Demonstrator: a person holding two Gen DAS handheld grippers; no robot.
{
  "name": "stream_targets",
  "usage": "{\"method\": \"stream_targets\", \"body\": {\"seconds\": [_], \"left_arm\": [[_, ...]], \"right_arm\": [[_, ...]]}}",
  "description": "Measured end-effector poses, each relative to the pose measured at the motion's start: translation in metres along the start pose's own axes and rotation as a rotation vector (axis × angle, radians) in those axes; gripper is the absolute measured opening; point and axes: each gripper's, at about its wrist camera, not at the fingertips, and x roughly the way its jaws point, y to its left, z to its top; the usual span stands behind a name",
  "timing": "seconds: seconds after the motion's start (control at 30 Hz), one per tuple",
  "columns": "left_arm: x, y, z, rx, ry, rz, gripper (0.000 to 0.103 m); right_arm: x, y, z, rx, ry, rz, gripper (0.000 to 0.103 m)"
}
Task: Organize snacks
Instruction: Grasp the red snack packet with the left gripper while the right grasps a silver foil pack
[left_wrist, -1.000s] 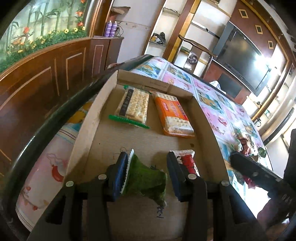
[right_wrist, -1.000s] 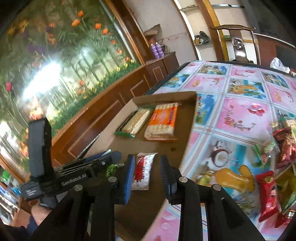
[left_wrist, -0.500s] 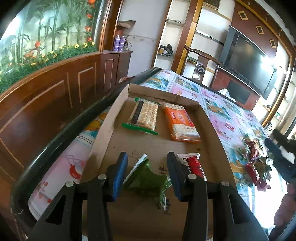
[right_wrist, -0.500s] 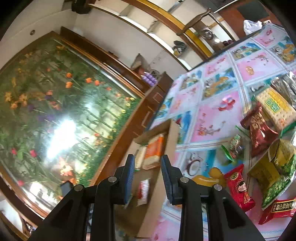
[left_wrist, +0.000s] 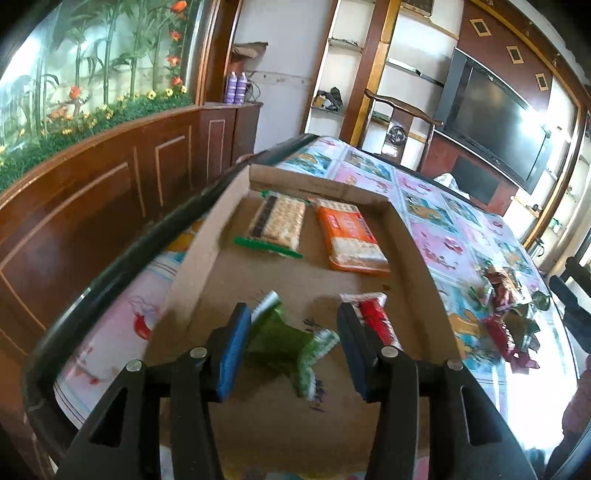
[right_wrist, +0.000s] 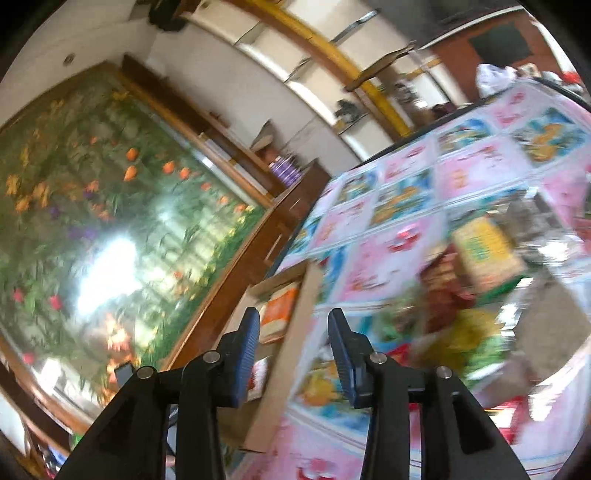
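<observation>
A shallow cardboard box (left_wrist: 207, 254) lies on the table. In it lie a green-edged cracker pack (left_wrist: 275, 227), an orange cracker pack (left_wrist: 351, 236), a red snack packet (left_wrist: 375, 319) and a green snack packet (left_wrist: 280, 339). My left gripper (left_wrist: 293, 347) is open above the box, with the green packet loose on the box floor between its fingers. My right gripper (right_wrist: 293, 356) is open and empty, raised above the box's right wall (right_wrist: 295, 332). A blurred pile of snack packets (right_wrist: 461, 295) lies on the table to its right.
The patterned tablecloth (left_wrist: 443, 229) covers the table, with loose red and green snack packets (left_wrist: 506, 317) right of the box. A wooden cabinet (left_wrist: 92, 206) runs along the left. A chair (left_wrist: 399, 122) and a television (left_wrist: 495, 125) stand beyond the table's far end.
My left gripper has opened, let go of the green packet and drawn back and up. My right gripper has lifted away from the box and swung right toward the snack pile.
</observation>
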Motion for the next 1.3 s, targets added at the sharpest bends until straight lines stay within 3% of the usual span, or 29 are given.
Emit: {"method": "stream_targets", "body": {"seconds": [0.13,0.27,0.37,0.43,0.53,0.7,0.87,0.93,1.17,1.3], "left_arm": [[-0.012,-0.02,0.001,0.02,-0.012,-0.028,0.048],[-0.026,-0.06,0.008,0.075,-0.019,-0.114,0.048],[-0.027,-0.107,0.009,0.136,0.041,-0.249,0.048],[-0.022,-0.139,0.003,0.185,0.103,-0.33,0.048],[-0.002,-0.178,-0.009,0.231,0.204,-0.397,0.048],[0.043,-0.213,-0.025,0.228,0.338,-0.392,0.048],[0.076,-0.229,-0.03,0.212,0.397,-0.38,0.048],[0.079,-0.236,-0.031,0.245,0.37,-0.349,0.047],[0.088,-0.234,-0.027,0.307,0.318,-0.314,0.023],[0.095,-0.228,-0.023,0.306,0.288,-0.336,0.02]], "right_arm": [[-0.043,-0.029,0.01,0.032,-0.095,-0.092,0.042],[-0.079,-0.054,0.014,0.058,-0.156,-0.211,0.044],[-0.088,-0.078,0.017,0.162,-0.151,-0.225,0.049],[-0.087,-0.089,0.018,0.219,-0.135,-0.191,0.049],[-0.085,-0.087,0.017,0.218,-0.116,-0.179,0.049],[-0.079,-0.085,0.018,0.21,-0.097,-0.167,0.049],[-0.076,-0.09,0.016,0.214,-0.088,-0.216,0.049],[-0.073,-0.095,0.014,0.228,-0.072,-0.231,0.049],[-0.069,-0.102,0.013,0.226,-0.061,-0.319,0.054],[-0.058,-0.098,0.016,0.17,-0.025,-0.392,0.061]]}}
